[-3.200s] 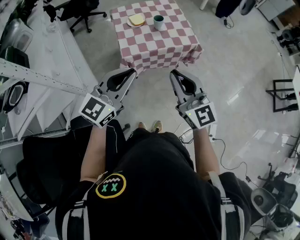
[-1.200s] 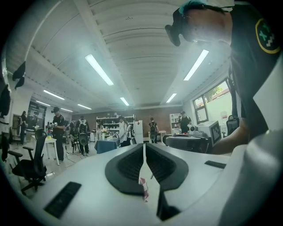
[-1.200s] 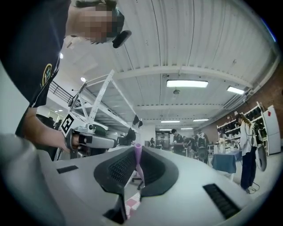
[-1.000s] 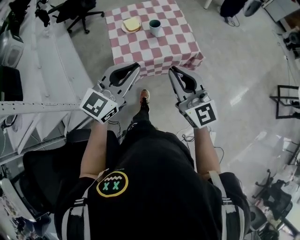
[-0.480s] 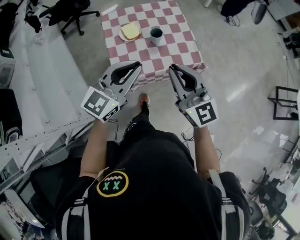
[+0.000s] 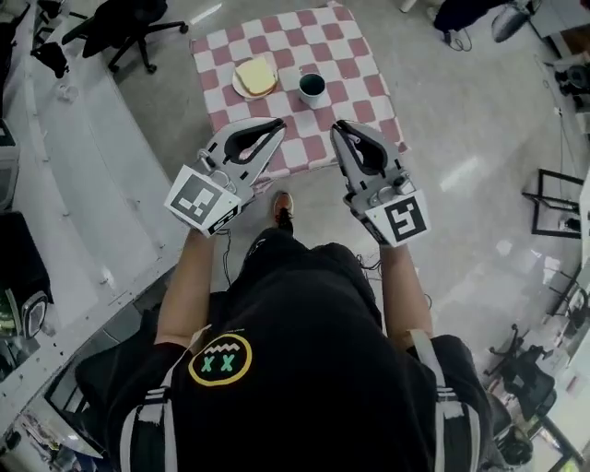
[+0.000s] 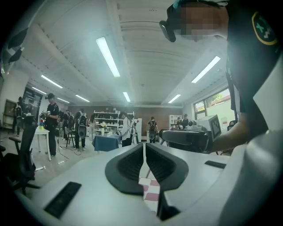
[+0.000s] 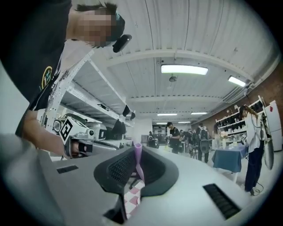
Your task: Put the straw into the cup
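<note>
A dark cup stands on the pink-and-white checked table, just right of a plate with bread. My right gripper hovers level over the table's near edge, below the cup, and is shut on a thin purple straw that stands upright between its black pads. In the head view the straw cannot be made out. My left gripper is level beside it over the same edge. Its jaws are shut with nothing between them. The two grippers are a hand's width apart.
A black office chair stands left of the table, and white shelving runs along the left. A black metal stand is at the right. Several people and a blue-clothed table fill the room beyond.
The person has walked forward. The checked table is nearer, and both gripper tips, short of its edge before, are over it. Neither gripper's jaws have changed.
</note>
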